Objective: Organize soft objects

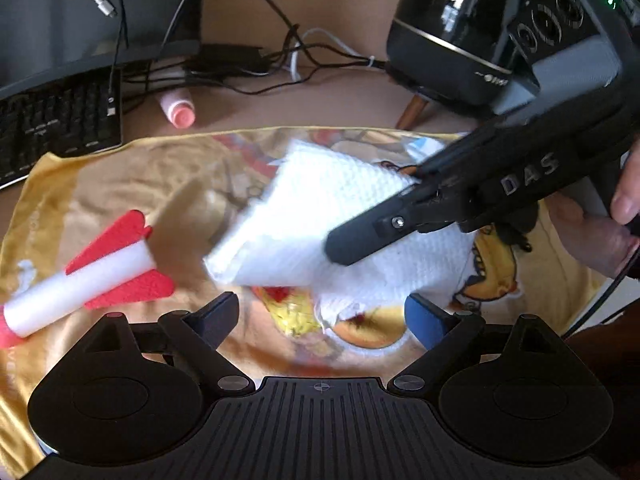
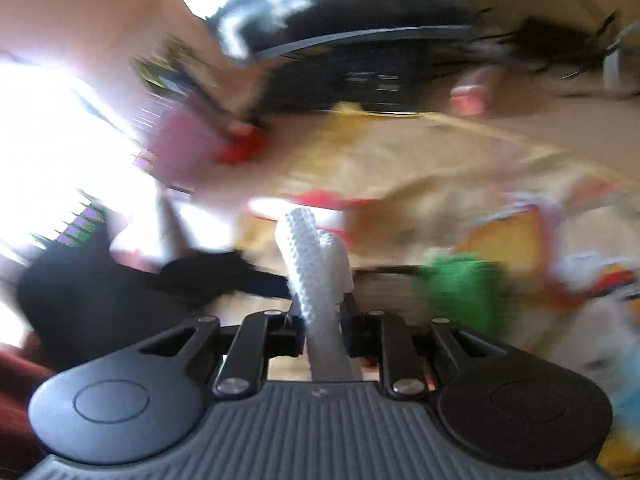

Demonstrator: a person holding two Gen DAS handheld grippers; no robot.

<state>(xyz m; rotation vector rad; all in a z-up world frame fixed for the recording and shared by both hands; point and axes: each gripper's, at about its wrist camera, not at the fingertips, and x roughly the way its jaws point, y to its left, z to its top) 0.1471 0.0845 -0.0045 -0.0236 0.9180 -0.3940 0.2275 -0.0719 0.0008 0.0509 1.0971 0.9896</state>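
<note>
A folded white textured cloth hangs lifted over a yellow printed cloth that is spread on the desk. My right gripper comes in from the right and is shut on it. The right wrist view is motion-blurred, but the white cloth stands pinched between the fingers of the right gripper. My left gripper is open and holds nothing, just in front of the white cloth and low over the yellow one. A red and white foam rocket lies on the yellow cloth at the left.
A black keyboard and a monitor base sit at the back left, with tangled cables behind. A pink bottle lies near the keyboard. A round black appliance stands back right. A blurred green object shows to the right.
</note>
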